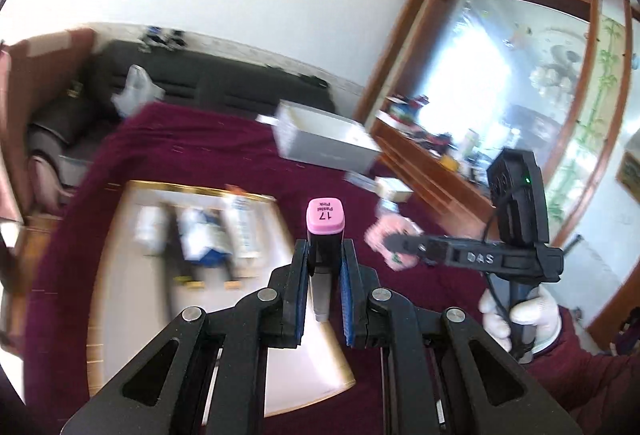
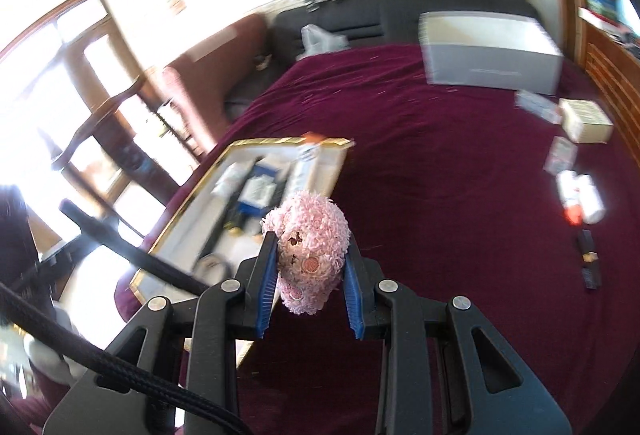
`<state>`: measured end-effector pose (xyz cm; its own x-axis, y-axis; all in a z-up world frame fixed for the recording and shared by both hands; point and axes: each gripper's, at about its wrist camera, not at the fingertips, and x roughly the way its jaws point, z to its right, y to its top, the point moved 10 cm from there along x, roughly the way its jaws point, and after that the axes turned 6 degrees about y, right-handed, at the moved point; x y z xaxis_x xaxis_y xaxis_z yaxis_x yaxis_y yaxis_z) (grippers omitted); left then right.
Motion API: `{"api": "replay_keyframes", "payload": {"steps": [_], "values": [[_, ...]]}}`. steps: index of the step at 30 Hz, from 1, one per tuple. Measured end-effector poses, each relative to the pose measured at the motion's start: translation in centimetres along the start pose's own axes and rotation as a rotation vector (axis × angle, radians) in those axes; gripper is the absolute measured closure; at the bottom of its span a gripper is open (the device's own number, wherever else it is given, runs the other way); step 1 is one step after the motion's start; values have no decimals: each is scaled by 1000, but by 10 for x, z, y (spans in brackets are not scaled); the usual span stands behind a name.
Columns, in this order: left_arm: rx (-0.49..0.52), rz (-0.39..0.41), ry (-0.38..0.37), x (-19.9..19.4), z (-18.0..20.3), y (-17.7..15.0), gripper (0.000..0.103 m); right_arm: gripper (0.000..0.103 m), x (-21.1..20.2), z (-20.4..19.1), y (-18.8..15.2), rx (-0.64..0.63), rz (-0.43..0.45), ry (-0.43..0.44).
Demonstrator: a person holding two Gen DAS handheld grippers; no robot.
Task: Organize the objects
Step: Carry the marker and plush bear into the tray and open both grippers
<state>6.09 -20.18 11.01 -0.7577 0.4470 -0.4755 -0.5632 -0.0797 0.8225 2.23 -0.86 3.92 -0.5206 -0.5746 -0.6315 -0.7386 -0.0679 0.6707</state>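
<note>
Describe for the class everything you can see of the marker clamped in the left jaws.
The marker has a black, squarish body and a pink cap end printed "17 Pastel Pink". A grey section runs back between the blue pads. It looks like plastic. It points forward along the fingers, cap away from the camera, clamped from both sides by the left gripper. It is held in the air above the maroon cloth; only the pads touch it.

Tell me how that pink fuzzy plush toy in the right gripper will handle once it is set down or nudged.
The pink plush toy looks soft: its shaggy pile bulges between the right gripper pads, so it probably squashes rather than slips. It seems light for its bulk and unlikely to break. On the maroon cloth it would likely flop and stay put, not roll.
</note>
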Motion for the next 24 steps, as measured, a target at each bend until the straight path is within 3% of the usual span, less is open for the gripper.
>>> {"api": "replay_keyframes", "payload": {"steps": [4,9,15,24], "values": [[4,-11,118,-10,-47,-5,91,75,32,-31,-15,-50,-77,50],[3,-98,208,-2,-93,-29,91,75,66,-55,-38,-98,-166,76],[33,-207,254,20,-112,-49,91,75,99,-69,-61,-149,-261,60],[15,-287,268,58,-128,-36,91,75,116,-66,-65,-154,-294,34]]}}
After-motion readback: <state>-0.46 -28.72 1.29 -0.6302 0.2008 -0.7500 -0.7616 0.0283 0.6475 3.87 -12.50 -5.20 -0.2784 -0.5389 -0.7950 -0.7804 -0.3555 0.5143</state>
